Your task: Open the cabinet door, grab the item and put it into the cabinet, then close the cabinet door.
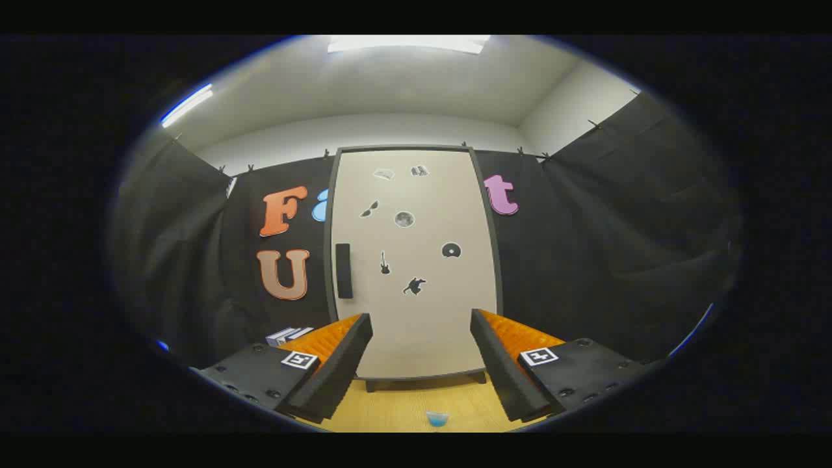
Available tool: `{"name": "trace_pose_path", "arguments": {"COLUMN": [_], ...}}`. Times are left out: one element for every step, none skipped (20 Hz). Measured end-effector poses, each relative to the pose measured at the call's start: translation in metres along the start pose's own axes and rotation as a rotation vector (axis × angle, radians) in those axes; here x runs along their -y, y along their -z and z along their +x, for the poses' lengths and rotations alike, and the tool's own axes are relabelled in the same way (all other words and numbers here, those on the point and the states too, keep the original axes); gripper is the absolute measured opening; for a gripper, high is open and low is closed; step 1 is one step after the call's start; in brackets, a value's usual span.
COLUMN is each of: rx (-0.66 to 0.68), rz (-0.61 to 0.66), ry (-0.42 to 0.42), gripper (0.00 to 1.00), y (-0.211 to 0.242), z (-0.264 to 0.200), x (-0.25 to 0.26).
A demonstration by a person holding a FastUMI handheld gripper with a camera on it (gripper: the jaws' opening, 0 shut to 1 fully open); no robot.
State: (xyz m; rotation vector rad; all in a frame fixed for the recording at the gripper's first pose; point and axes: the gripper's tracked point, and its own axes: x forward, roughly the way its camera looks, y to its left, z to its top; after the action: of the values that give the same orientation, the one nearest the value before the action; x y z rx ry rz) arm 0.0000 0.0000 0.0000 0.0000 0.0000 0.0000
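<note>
A tall cream cabinet (416,260) with a dark frame stands upright on the wooden table, straight beyond my fingers. Its door is shut, with a black vertical handle (344,270) near its left edge and several small dark stickers on its face. A small blue item (437,419) lies on the table between my fingers, close below me. My gripper (421,335) is open, fingers spread wide with nothing between them, well short of the door.
The wooden table top (403,403) runs from under my fingers to the cabinet's feet. A small stack of white and dark boxes (288,335) sits left of the cabinet, behind my left finger. Black cloth walls close in on all sides.
</note>
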Motion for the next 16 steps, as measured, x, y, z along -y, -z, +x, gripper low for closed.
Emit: {"name": "trace_pose_path", "arguments": {"rx": [-0.003, -0.004, -0.005, -0.007, -0.01, -0.015, -0.019, -0.021, -0.023, -0.024, -0.025, -0.026, -0.027, -0.027, -0.027, -0.028], "rz": [0.004, 0.007, 0.01, 0.012, 0.012, 0.012, 0.011, 0.012, 0.013, 0.013, 0.012, 0.01, 0.007, 0.006, 0.005, 0.005], "ry": [0.002, 0.005, 0.006, 0.007, 0.009, 0.013, 0.017, 0.021, 0.024, 0.026, 0.027, 0.027, 0.027, 0.025, 0.023, 0.02], "gripper": [0.97, 0.97, 0.97, 0.98, 0.99, 0.99, 0.99, 0.99, 0.99, 0.99, 0.99, 0.99, 0.99, 0.99, 0.99, 0.99], "y": [0.001, 0.001, 0.003, 0.004, 0.007, 0.009, 0.011, 0.013, 0.014, 0.014, 0.014, 0.016, 0.016, 0.016, 0.016, 0.017], "z": [0.001, 0.003, 0.005, 0.005, 0.007, 0.009, 0.01, 0.012, 0.012, 0.014, 0.016, 0.019, 0.021, 0.024, 0.026, 0.026], "x": [0.001, 0.003, 0.004, 0.005, 0.005, 0.007, 0.008, 0.009, 0.011, 0.011, 0.011, 0.01, 0.01, 0.009, 0.008, 0.006]}}
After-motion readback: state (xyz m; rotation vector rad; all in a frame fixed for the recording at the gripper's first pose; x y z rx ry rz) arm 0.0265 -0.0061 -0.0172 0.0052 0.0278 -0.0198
